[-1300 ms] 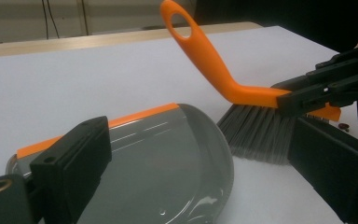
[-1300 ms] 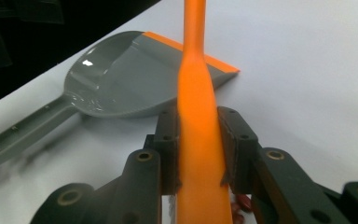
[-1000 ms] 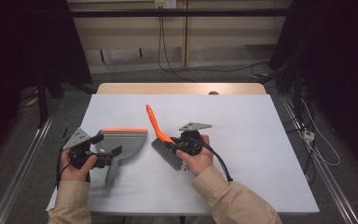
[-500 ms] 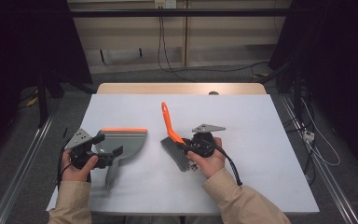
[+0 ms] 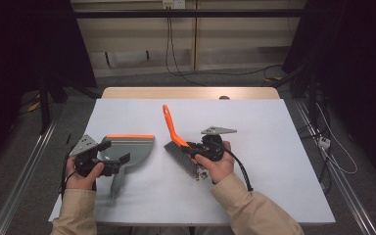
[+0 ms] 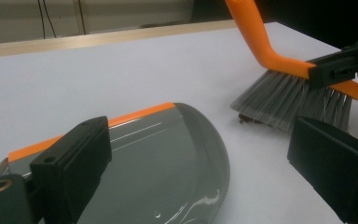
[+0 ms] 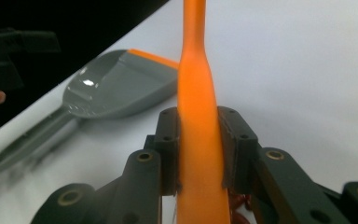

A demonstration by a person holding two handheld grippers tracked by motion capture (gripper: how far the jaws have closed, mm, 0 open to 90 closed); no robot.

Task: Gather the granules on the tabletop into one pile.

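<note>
A grey dustpan (image 5: 129,147) with an orange lip lies flat on the white table (image 5: 274,161), its handle pointing toward the near edge. My left gripper (image 5: 113,152) hovers over the pan's near side. In the left gripper view my left gripper (image 6: 200,140) is open, its jaws wide apart above the dustpan (image 6: 158,163) without pressing it. My right gripper (image 5: 192,149) is shut on the orange handle of a hand brush (image 5: 172,129), and the grey bristles (image 5: 182,156) rest on the table to the right of the pan. The right gripper view shows both pads against the brush handle (image 7: 196,135). Small dark crumbs (image 6: 246,120) lie under the bristles.
A wooden strip (image 5: 191,93) runs along the table's far edge. Cables (image 5: 323,142) hang off the right side above the floor. Metal rails (image 5: 19,186) flank the table on the left. The person's sleeves (image 5: 254,210) come in from the near edge.
The right gripper swung the brush to the right, away from the dustpan, then came back slightly left. The left gripper and the dustpan have stayed put.
</note>
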